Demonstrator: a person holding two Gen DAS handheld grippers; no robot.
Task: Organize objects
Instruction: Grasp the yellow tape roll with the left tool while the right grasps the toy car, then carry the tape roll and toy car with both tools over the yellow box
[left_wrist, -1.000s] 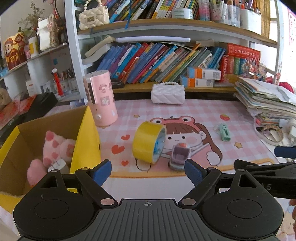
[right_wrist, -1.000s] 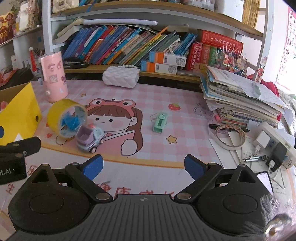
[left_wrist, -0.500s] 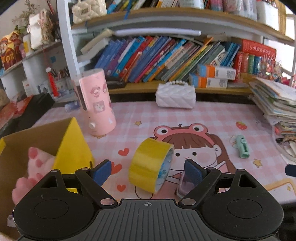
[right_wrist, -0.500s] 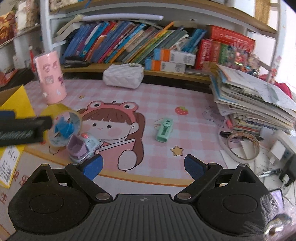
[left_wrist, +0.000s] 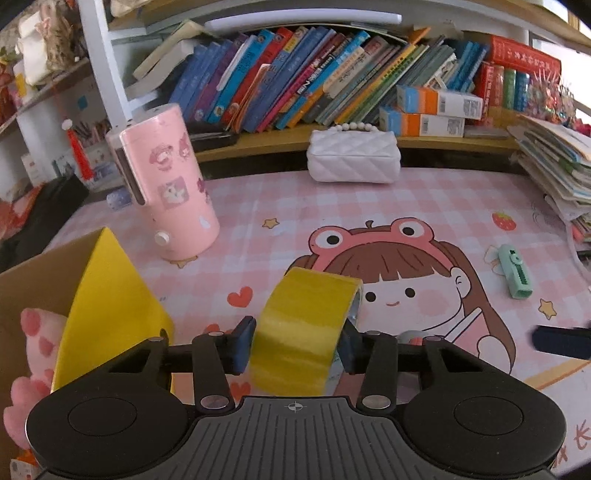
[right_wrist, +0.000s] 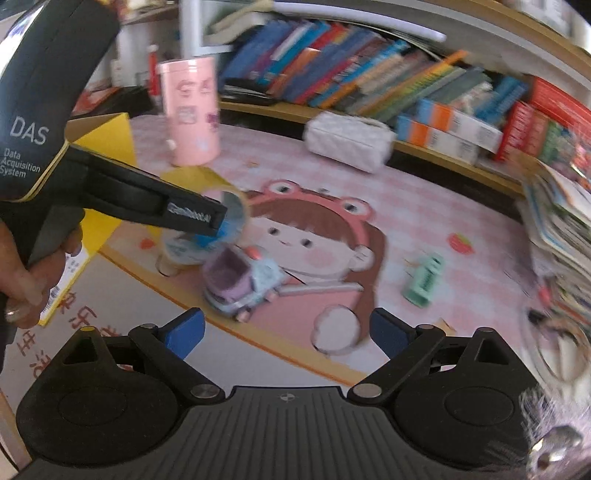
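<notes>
Half the toy car (right_wrist: 240, 286) blurs beside tape roll (left_wrist: 306, 332).

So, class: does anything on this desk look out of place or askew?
The books on the shelf lean over instead of standing upright, and the toy car and green clip lie loose on the pink mat. Nothing is spilled or visibly broken.

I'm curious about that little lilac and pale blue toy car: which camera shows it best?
The right wrist view: the lilac and pale blue toy car sits in plain sight on the pink cartoon desk mat, though slightly blurred. In the left wrist view only a sliver peeks out behind the gripper's finger.
</notes>
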